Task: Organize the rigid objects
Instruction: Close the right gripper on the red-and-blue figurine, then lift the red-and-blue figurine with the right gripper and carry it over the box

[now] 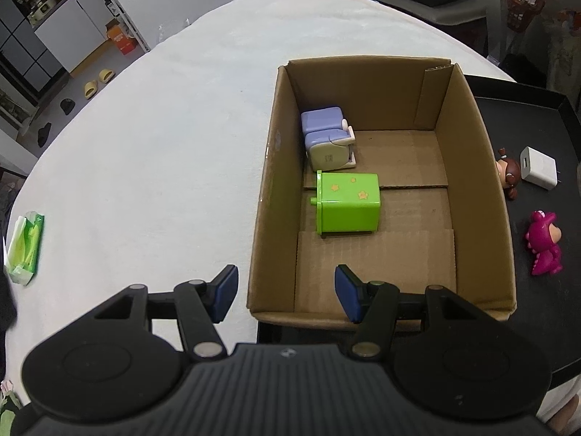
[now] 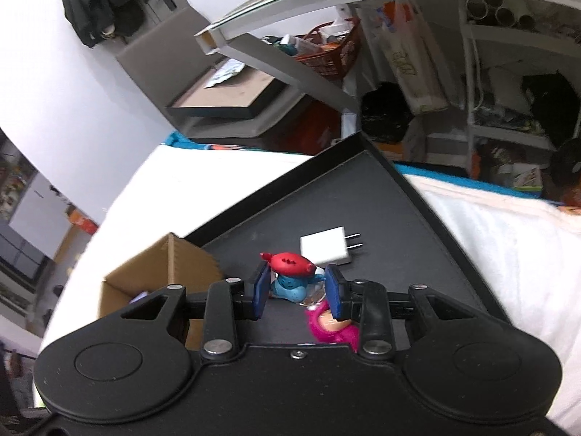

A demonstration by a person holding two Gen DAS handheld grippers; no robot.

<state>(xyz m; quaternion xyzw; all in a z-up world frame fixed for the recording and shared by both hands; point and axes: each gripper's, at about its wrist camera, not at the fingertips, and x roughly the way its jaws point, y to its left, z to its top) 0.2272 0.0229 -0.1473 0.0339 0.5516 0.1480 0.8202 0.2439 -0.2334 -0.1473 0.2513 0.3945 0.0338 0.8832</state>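
Note:
An open cardboard box [image 1: 363, 63] stands on the white cloth, holding a green toy bin [image 1: 348, 201] on its side and a purple-and-white toy [image 1: 326, 138]. My left gripper [image 1: 287, 283] hovers open over the box's near left corner with nothing between its pads. In the right wrist view my right gripper [image 2: 297, 290] is shut on a small blue figure with a red cap [image 2: 290, 283], held above the black tray [image 2: 326, 196]. A white charger [image 2: 326, 249] lies just beyond it. A pink figure [image 2: 326, 323] sits below the right finger.
The black tray [image 1: 537, 109] lies right of the box and carries a brown-haired figure [image 1: 508, 176], the white charger [image 1: 539, 169] and the pink figure [image 1: 544, 243]. A green tissue pack [image 1: 25, 247] lies at the cloth's left edge. The box corner [image 2: 163, 265] shows left of the right gripper.

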